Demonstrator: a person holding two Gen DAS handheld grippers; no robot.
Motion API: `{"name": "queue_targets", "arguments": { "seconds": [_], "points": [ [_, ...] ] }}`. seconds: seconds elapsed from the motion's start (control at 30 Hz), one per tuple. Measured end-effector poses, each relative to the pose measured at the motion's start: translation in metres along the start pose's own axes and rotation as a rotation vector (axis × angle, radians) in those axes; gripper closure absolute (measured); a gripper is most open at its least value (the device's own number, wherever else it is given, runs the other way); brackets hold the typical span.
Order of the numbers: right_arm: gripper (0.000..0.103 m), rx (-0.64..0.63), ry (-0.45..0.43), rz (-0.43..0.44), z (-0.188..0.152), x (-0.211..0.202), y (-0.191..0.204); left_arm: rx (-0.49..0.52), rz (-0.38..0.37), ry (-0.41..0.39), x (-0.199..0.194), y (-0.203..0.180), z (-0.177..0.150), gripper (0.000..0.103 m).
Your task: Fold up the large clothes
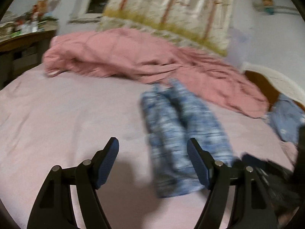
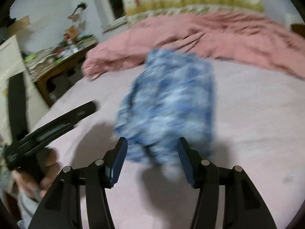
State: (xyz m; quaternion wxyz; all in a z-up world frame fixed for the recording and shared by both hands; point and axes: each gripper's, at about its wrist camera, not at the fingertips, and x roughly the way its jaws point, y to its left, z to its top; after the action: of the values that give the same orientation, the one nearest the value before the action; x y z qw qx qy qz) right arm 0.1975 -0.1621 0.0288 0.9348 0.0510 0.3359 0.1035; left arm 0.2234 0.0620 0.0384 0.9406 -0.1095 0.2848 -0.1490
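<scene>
Blue-and-white patterned garment (image 2: 167,103): lying loose on the pale pink bed sheet (image 1: 66,118), just below the rumpled pink blanket (image 1: 133,57). Left tongs (image 1: 153,164): jaws apart, empty. Right tongs (image 2: 152,160): jaws apart, garment's near edge between them, unpressed

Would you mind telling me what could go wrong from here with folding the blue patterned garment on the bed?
1. The blue patterned garment lies bunched, not flat, on the pink sheet; folding it as it lies would likely trap creases.
2. The right gripper is open with the garment's near end between its pads; closing now could pinch the sheet too.
3. The crumpled pink blanket touches the garment's far end and may snag when it is spread.
</scene>
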Motion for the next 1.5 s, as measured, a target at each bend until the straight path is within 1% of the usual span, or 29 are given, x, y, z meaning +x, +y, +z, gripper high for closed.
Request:
{"name": "queue_targets", "arguments": {
  "seconds": [0.07,0.1,0.17,0.23,0.33,0.4,0.47,0.5,0.53,0.57,0.6,0.63,0.67,0.73,0.8,0.83,0.87,0.9,0.93,1.0,1.07,1.17,1.2,1.27,1.3,1.37,1.4,1.43,1.5],
  "points": [
    [0.046,0.010,-0.019,-0.077,0.010,-0.003,-0.014,0.033,-0.050,0.025,0.003,-0.015,0.009,0.031],
    [0.046,0.022,-0.026,-0.111,0.018,-0.004,-0.022,0.043,-0.058,0.045,0.008,-0.022,0.016,0.031],
    [0.046,0.046,-0.020,-0.151,0.034,-0.001,-0.038,0.040,-0.067,0.115,0.028,-0.036,0.034,0.031],
    [0.046,0.075,0.006,-0.199,0.057,0.009,-0.053,0.025,-0.101,0.192,0.055,-0.045,0.053,0.032],
    [0.046,0.143,-0.012,-0.216,0.090,0.016,-0.069,0.003,-0.096,0.312,0.102,-0.050,0.069,0.034],
    [0.046,0.197,-0.038,-0.193,0.108,0.016,-0.081,-0.033,-0.055,0.377,0.131,-0.044,0.068,0.038],
    [0.046,0.226,-0.068,-0.159,0.114,0.015,-0.087,-0.072,-0.037,0.400,0.149,-0.034,0.061,0.050],
    [0.046,0.230,-0.080,-0.142,0.115,0.016,-0.089,-0.094,-0.060,0.405,0.151,-0.029,0.057,0.077],
    [0.046,0.220,-0.087,-0.131,0.113,0.020,-0.091,-0.117,-0.101,0.411,0.150,-0.025,0.054,0.095],
    [0.046,0.206,-0.086,-0.129,0.111,0.024,-0.093,-0.127,-0.139,0.397,0.143,-0.023,0.053,0.096],
    [0.046,0.187,-0.072,-0.146,0.106,0.034,-0.097,-0.120,-0.162,0.354,0.130,-0.022,0.054,0.098],
    [0.046,0.187,-0.059,-0.162,0.104,0.040,-0.100,-0.108,-0.168,0.304,0.116,-0.023,0.056,0.098],
    [0.046,0.202,-0.044,-0.169,0.102,0.046,-0.103,-0.102,-0.164,0.268,0.104,-0.023,0.059,0.098],
    [0.046,0.263,-0.014,-0.079,0.098,0.056,-0.112,-0.098,-0.110,0.218,0.081,-0.021,0.067,0.098],
    [0.046,0.261,0.005,0.019,0.097,0.059,-0.105,-0.087,-0.034,0.202,0.073,-0.018,0.071,0.098],
    [0.046,0.235,0.013,0.043,0.097,0.060,-0.098,-0.055,0.019,0.212,0.073,-0.018,0.069,0.098],
    [0.046,0.182,0.031,0.073,0.096,0.063,-0.086,-0.030,0.064,0.232,0.078,-0.015,0.065,0.098],
    [0.046,0.154,0.045,0.083,0.095,0.065,-0.079,-0.019,0.112,0.260,0.085,-0.013,0.059,0.098],
    [0.046,0.113,0.074,0.092,0.092,0.071,-0.066,-0.030,0.137,0.285,0.093,-0.007,0.050,0.098],
    [0.046,0.078,0.122,0.107,0.085,0.085,-0.050,-0.065,0.133,0.322,0.109,0.006,0.035,0.097],
    [0.046,0.054,0.171,0.074,0.079,0.100,-0.040,-0.069,0.140,0.349,0.125,0.012,0.021,0.096],
    [0.046,0.021,0.221,-0.011,0.069,0.120,-0.036,-0.014,0.178,0.348,0.134,0.002,0.013,0.095],
    [0.042,0.004,0.227,-0.036,0.066,0.125,-0.036,0.010,0.197,0.340,0.134,-0.002,0.013,0.092],
    [0.035,-0.028,0.223,-0.088,0.063,0.134,-0.038,0.034,0.194,0.319,0.132,-0.005,0.012,0.092],
    [0.034,-0.016,0.223,-0.083,0.065,0.134,-0.041,0.037,0.183,0.296,0.128,-0.003,0.011,0.089],
    [0.034,0.013,0.210,-0.061,0.066,0.129,-0.046,0.027,0.154,0.263,0.124,0.000,0.014,0.079],
    [0.034,0.019,0.180,-0.057,0.068,0.122,-0.049,0.013,0.138,0.252,0.119,0.003,0.016,0.069],
    [0.034,0.016,0.158,-0.060,0.068,0.118,-0.050,-0.005,0.125,0.243,0.116,0.006,0.020,0.056],
    [0.034,0.014,0.108,-0.050,0.072,0.106,-0.050,-0.050,0.098,0.208,0.107,0.011,0.027,0.043]
  ]
}}
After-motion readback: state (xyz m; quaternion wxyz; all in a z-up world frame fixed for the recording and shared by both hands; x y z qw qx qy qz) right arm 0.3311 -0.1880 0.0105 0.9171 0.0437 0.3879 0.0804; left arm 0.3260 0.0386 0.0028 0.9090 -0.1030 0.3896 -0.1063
